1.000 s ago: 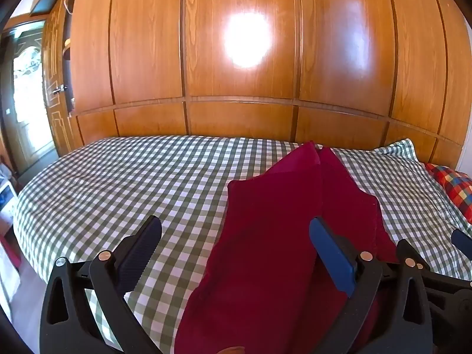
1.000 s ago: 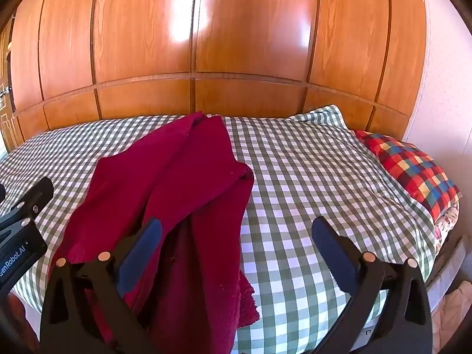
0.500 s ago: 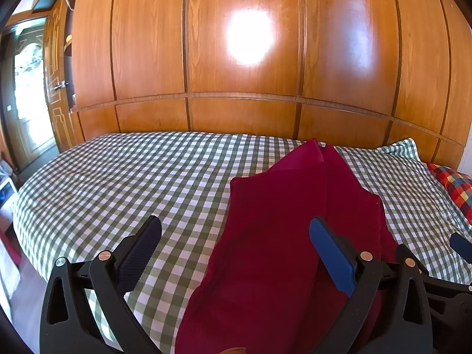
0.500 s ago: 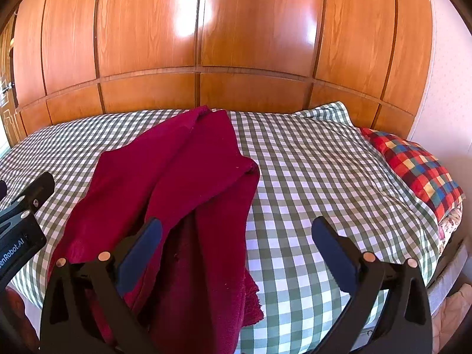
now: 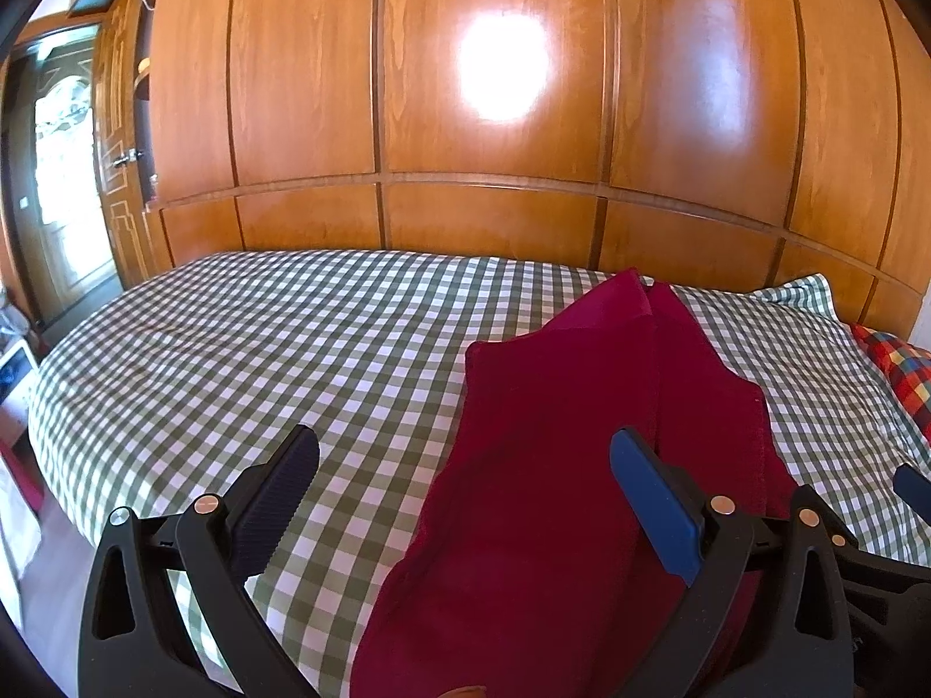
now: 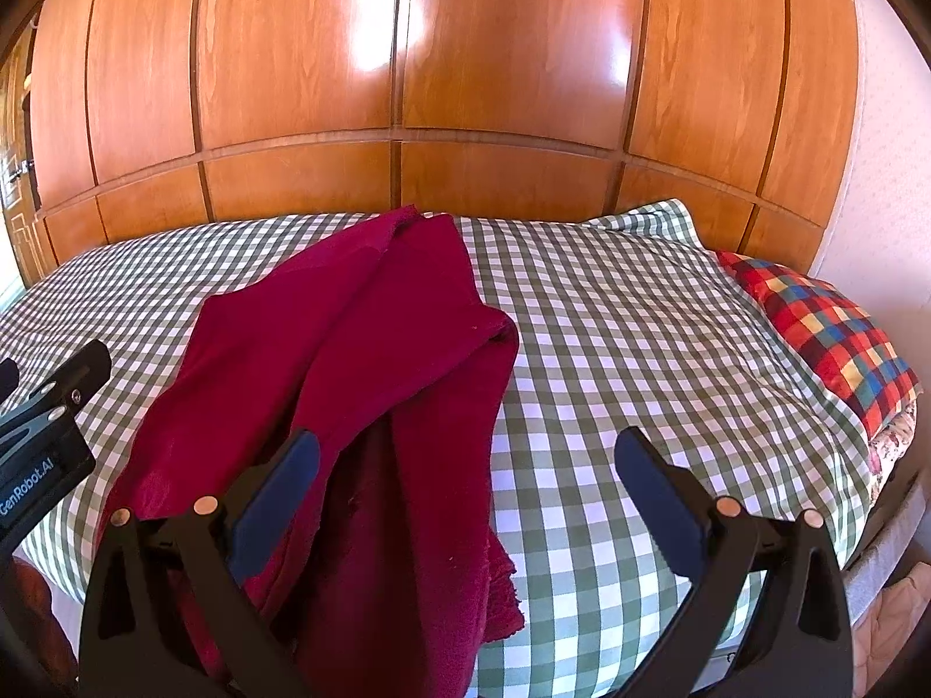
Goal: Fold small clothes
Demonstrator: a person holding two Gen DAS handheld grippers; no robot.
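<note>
A dark red garment [image 5: 558, 465] lies lengthwise on the green-checked bed [image 5: 291, 349], its near end hanging towards me. In the right wrist view the garment [image 6: 361, 360] shows loosely folded along its length with a rumpled right edge. My left gripper [image 5: 465, 477] is open and empty, held above the garment's left edge near the bed's front. My right gripper [image 6: 459, 477] is open and empty above the garment's right edge. The left gripper's body [image 6: 41, 436] shows at the left of the right wrist view.
A wooden panelled wall [image 5: 494, 116] runs behind the bed. A red, blue and yellow checked pillow [image 6: 826, 326] lies at the bed's right end. A doorway [image 5: 64, 174] stands at the far left. Bare checked sheet [image 6: 640, 349] spreads on both sides of the garment.
Both grippers have drawn back and up slightly, so the garment sits a little lower in both views. Both stay open; the garment has not moved.
</note>
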